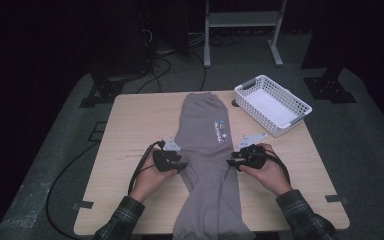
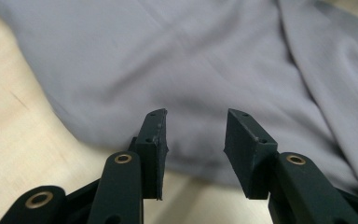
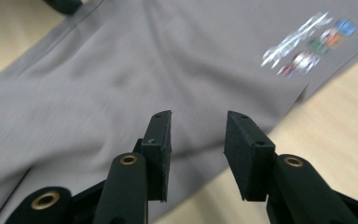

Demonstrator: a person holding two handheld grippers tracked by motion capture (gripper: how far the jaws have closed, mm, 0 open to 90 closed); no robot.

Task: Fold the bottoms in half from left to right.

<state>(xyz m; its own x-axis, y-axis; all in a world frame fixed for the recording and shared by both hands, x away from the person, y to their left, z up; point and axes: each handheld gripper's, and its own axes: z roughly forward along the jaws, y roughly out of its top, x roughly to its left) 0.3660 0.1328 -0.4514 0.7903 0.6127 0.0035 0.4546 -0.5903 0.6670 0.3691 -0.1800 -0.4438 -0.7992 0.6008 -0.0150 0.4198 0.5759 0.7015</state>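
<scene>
Grey sweatpants (image 1: 207, 150) on desk (image 1: 130, 130), soft, limp, light; both tongs, left (image 1: 182, 166) and right (image 1: 230, 162), spread and empty at side edges, best pinched there.

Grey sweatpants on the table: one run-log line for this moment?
item: grey fabric sweatpants flat on wooden table | left gripper: open, at left edge, nothing held | right gripper: open, at right edge, nothing held
</scene>
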